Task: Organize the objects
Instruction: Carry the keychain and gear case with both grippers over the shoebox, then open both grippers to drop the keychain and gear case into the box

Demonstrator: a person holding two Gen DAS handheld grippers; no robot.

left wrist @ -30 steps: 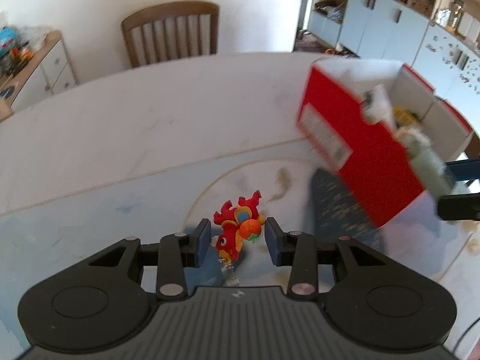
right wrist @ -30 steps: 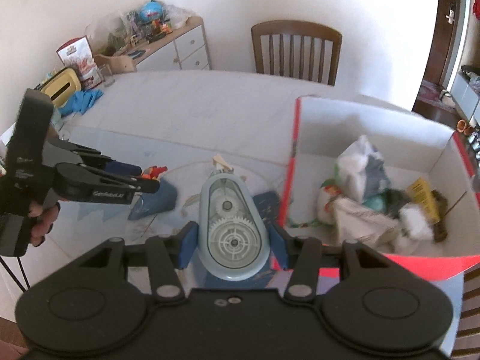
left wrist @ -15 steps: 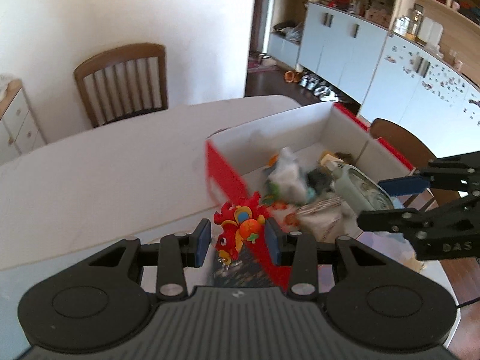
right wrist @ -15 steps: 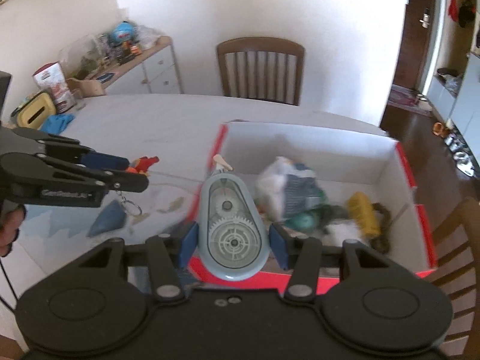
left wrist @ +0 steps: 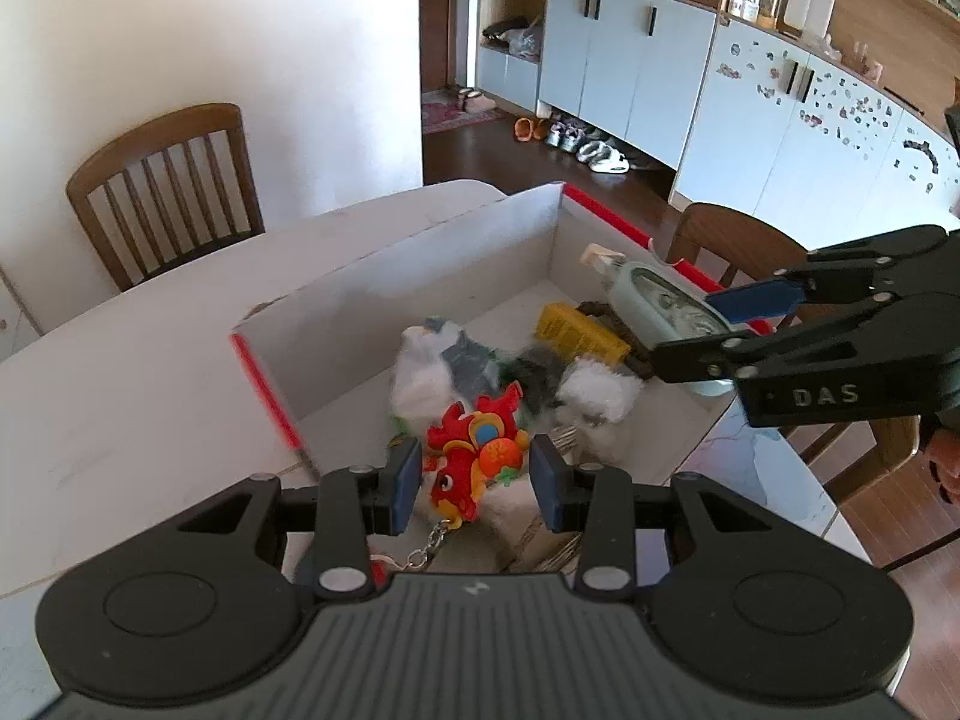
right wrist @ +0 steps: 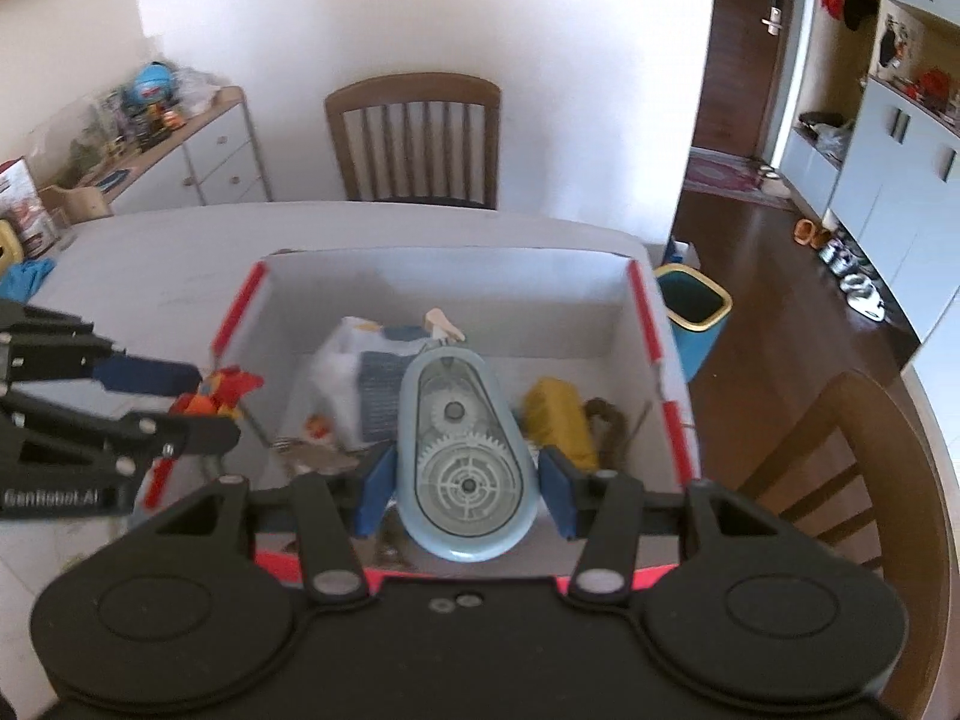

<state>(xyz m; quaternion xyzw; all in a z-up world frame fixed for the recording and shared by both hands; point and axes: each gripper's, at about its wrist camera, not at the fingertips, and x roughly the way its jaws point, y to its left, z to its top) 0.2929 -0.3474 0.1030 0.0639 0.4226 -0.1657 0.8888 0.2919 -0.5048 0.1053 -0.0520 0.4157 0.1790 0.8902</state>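
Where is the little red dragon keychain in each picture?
Left wrist view: the red dragon keychain sits low in the middle, held in the left claw.
Right wrist view: it shows at the left edge, in that same claw.
Shared landmark: the red-edged box.

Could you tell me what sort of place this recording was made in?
Most likely the dining area of a home. A white table has wooden chairs around it, pale blue cupboards line the wall, and shoes sit on the wooden floor near a door.
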